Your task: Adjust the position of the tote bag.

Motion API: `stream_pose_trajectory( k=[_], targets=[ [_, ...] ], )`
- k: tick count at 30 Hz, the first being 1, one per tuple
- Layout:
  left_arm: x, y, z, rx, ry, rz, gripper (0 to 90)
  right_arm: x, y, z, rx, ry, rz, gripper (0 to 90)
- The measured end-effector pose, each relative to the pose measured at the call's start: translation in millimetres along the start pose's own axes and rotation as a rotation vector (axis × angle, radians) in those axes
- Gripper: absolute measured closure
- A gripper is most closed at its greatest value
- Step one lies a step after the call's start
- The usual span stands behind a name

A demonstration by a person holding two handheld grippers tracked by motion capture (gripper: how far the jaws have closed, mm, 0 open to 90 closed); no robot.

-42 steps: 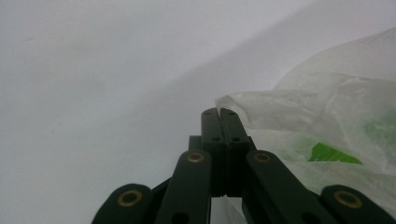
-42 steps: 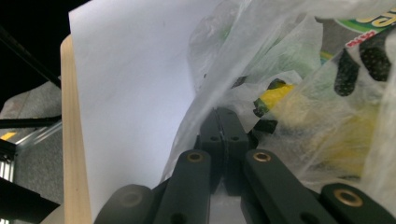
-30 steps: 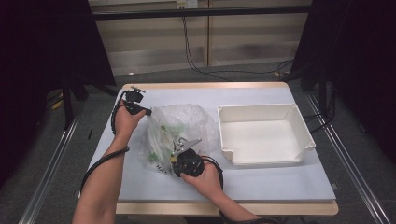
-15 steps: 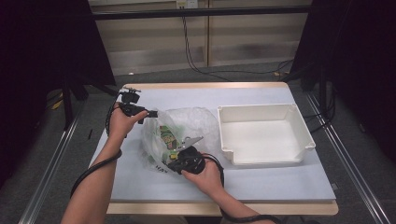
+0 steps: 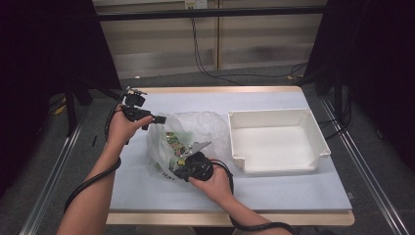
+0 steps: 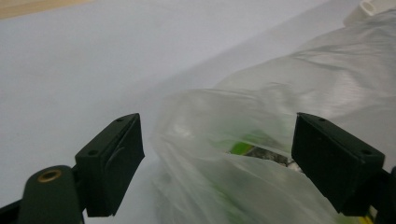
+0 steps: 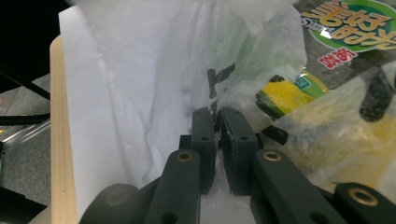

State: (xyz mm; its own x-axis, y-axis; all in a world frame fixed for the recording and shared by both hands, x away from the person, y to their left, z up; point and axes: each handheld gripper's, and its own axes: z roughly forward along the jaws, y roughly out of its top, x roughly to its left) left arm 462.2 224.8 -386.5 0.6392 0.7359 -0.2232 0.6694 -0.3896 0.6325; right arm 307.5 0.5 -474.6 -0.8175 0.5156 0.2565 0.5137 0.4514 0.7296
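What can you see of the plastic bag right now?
The bag is thin, translucent, whitish plastic, crumpled and lying on the table just left of the white tray. Black print shows on its film. Inside lie snack packets, green and yellow with printed labels. The right claw is shut on a fold of its near edge. The left claw has just been opening; its jaws stand wide on either side of the bag's bulge, pads off the film.

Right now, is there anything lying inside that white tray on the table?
No, in the high view the white tray shows a bare white floor, and the packets sit in the plastic bag beside it.
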Motion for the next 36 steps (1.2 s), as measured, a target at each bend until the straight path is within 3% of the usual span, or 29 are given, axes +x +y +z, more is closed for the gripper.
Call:
stream_pose_trajectory(
  k=[6,10,11,18,25,29,35,36],
  targets=[
    [-7.7,0.7,-6.2,-0.005,0.012,-0.004,21.0,0.9,1.5,-1.2,0.001,-0.013,-0.006,84.4],
    [-14.3,2.4,-14.1,0.021,0.007,0.046,28.2,1.6,2.0,-0.7,0.005,-0.023,-0.009,84.5],
    [-17.5,2.6,-15.0,0.015,0.006,0.037,30.3,1.7,2.1,-0.1,0.005,-0.024,-0.009,84.5],
    [-32.9,2.2,-17.0,0.038,-0.061,0.052,46.8,3.5,3.9,2.1,0.009,-0.023,-0.011,84.2],
    [-47.3,3.2,-18.1,0.048,-0.089,0.073,66.2,4.7,5.6,2.9,0.003,-0.042,0.002,83.8],
    [-55.6,1.3,-15.8,0.032,-0.123,0.05,74.0,7.2,6.5,5.2,0.002,-0.048,0.0,83.7],
    [-58.7,-12.7,-2.7,0.093,-0.128,0.069,77.3,9.5,6.1,10.7,0.01,-0.055,0.002,83.7],
    [-60.7,-17.3,0.9,0.077,-0.124,0.036,77.2,9.8,6.1,11.2,0.011,-0.056,0.005,83.7]
  ],
)
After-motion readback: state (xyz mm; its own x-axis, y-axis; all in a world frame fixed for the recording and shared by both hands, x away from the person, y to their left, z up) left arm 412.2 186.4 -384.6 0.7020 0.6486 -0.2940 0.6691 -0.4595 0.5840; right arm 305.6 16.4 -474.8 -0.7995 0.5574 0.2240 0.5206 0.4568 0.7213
